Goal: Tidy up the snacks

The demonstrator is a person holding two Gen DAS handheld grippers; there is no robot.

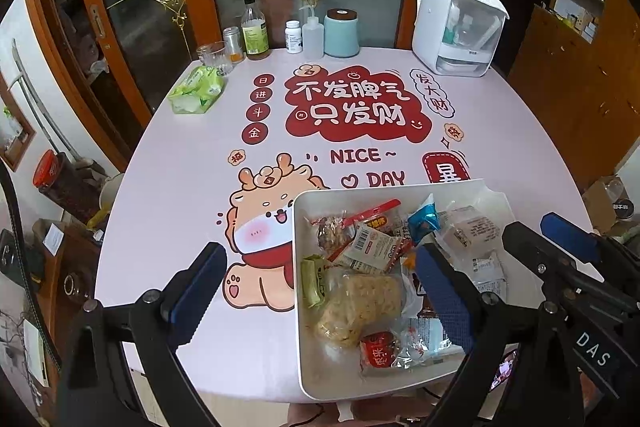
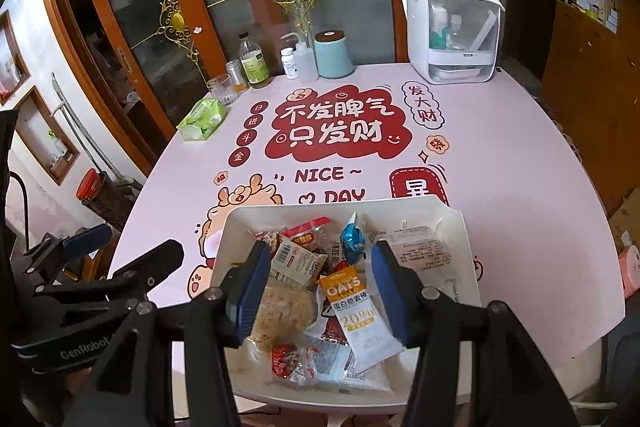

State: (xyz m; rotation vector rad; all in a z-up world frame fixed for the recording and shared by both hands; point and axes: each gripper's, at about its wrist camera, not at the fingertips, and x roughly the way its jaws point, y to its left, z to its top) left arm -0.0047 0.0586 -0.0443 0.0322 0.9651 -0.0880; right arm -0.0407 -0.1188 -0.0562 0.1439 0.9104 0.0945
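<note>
— Snacks (image 2: 320, 291) fill your white tray (image 2: 460, 227) at the near edge of the table (image 2: 500, 167), right?

— Yes. You have a pale noodle block (image 2: 284, 311), an oat bar (image 2: 356, 311), a red packet (image 2: 284, 359), a blue wrapper (image 2: 352, 237) and more, all heaped loosely inside it.

— And your right gripper (image 2: 320, 287)?

— It hangs over the tray with its blue pads (image 2: 250, 291) spread wide, holding nothing; the oat bar lies between them.

— Your left gripper (image 1: 320, 291)?

— Wide open too and empty. One pad (image 1: 200, 291) sits over the cartoon print on the tablecloth, the other above the tray's snacks.

— Anything else on your table?

— A green tissue pack (image 1: 196, 89), bottles (image 1: 255, 31) and a white dispenser (image 1: 456, 27) stand well apart at the far side.
</note>
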